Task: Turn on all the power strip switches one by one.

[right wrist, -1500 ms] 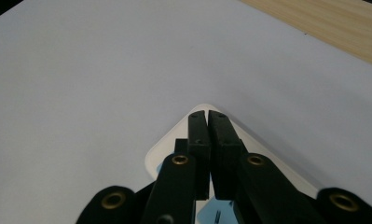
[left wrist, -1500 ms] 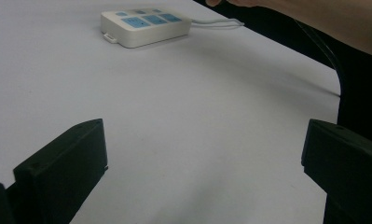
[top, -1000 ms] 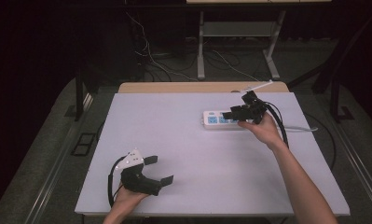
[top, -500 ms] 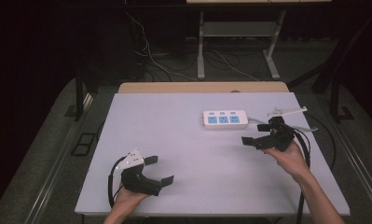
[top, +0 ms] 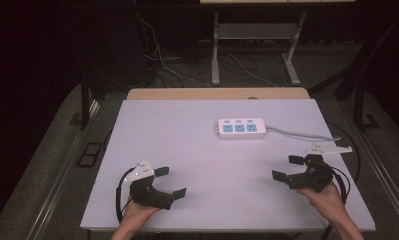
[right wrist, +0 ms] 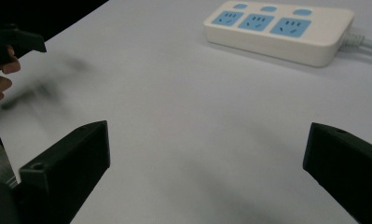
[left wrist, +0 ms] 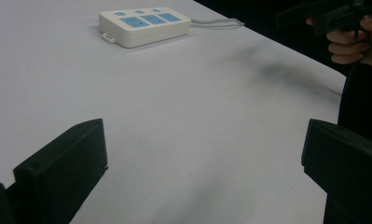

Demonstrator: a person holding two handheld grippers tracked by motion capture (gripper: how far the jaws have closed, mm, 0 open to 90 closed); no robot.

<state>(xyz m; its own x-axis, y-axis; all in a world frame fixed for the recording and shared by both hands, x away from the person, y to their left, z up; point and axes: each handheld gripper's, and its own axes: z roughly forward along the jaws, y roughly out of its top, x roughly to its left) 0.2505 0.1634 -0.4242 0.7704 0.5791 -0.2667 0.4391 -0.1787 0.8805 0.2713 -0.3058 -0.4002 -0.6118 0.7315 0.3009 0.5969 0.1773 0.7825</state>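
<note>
Power strip lying flat, far-centre on the tabletop, cord trailing right. Left hand-held gripper and right hand-held gripper near the front edge, both released, empty, well apart from it. Possible snag: cord dragged by a careless reach. Plug end unseen; switches hard to read.

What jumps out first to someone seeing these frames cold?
The white power strip with three blue sockets, lying alone toward the far middle of the pale table, its grey cable trailing off to the right. Then the two black hand-held grippers at the near corners, the left gripper and the right gripper, both with jaws wide open and nothing between them.
</note>
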